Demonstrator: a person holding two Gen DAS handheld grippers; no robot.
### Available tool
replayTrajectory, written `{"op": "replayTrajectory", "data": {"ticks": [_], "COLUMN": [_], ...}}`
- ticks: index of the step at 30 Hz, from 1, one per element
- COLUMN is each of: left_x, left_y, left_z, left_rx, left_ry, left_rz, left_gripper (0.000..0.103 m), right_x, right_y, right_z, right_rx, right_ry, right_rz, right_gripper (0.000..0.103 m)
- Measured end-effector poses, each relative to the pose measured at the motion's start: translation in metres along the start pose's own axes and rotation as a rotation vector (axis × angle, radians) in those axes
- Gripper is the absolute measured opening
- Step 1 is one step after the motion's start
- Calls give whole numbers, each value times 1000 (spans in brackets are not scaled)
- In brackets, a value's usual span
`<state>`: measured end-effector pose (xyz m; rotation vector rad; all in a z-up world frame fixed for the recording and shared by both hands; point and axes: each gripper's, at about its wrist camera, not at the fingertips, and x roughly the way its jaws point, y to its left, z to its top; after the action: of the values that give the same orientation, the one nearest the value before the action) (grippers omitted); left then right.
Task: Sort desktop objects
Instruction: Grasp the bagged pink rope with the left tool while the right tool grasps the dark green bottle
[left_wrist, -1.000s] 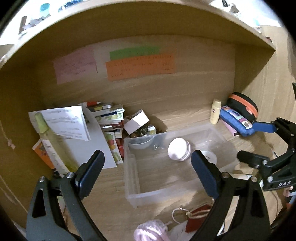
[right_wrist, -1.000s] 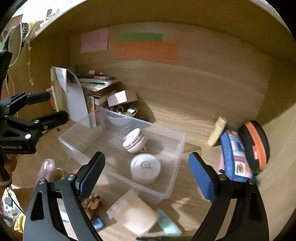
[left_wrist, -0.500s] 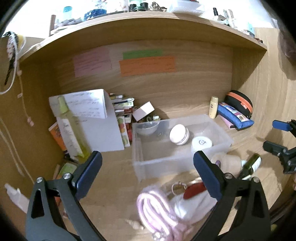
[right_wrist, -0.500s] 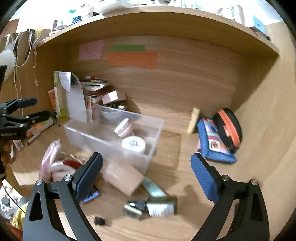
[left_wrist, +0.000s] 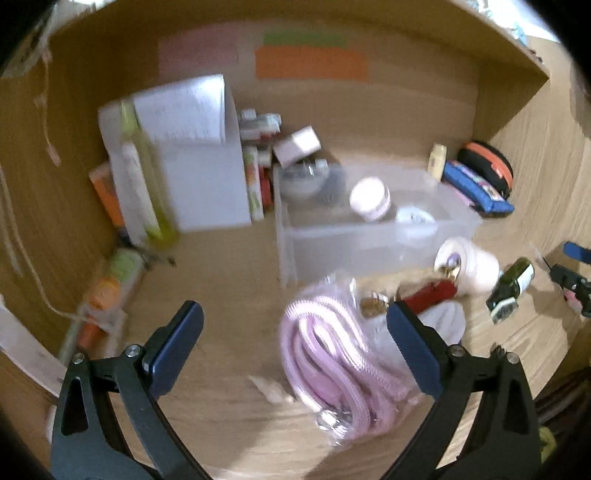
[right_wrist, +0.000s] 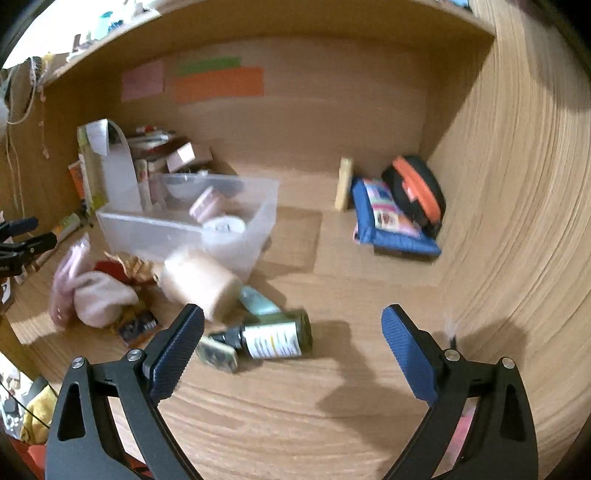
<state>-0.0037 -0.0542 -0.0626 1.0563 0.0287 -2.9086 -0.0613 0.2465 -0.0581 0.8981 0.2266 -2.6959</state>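
both tools are empty and in approach, so the step in hand looks like picking the next loose item to sort. the left tool (left_wrist: 295, 347) is spread wide, nothing between its pads; the pink cord in a clear bag (left_wrist: 332, 365) lies just ahead of it, toward its right finger. the right tool (right_wrist: 291, 343) is also spread wide, and the green bottle (right_wrist: 275, 338) lies on its side on the surface (right_wrist: 332, 413), just beyond its left finger.

the next move likely calls for choosing one item, lowering over it and closing, then carrying it to the clear bin (right_wrist: 266, 206) farther ahead.

counted: one clear bin holding two round white jars and a small bowl; one bagged cord; one green bottle; one pale cylinder (right_wrist: 199, 282); one blue pouch (right_wrist: 391, 225); one black-and-orange case (right_wrist: 417, 192).
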Motion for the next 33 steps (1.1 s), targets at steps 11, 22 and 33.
{"op": "replayTrajectory", "data": {"ticks": [11,22,33], "left_x": [51,75,78], "left_y": [11,16,13], "left_z": [-13,-10,-6], "left_rx": [-77,-143,-135], "left_ry": [143,219,229], "left_rz": [-104,-175,-249], "left_gripper": [101,101,72], "right_x": [40,72,83], "right_y": [3,-8,-1], "right_z": [-20,-12,-8], "right_rx": [64,108,102], "right_ry": [134,197,209], "right_rz": [112,112,146], "right_gripper": [96,95,78]}}
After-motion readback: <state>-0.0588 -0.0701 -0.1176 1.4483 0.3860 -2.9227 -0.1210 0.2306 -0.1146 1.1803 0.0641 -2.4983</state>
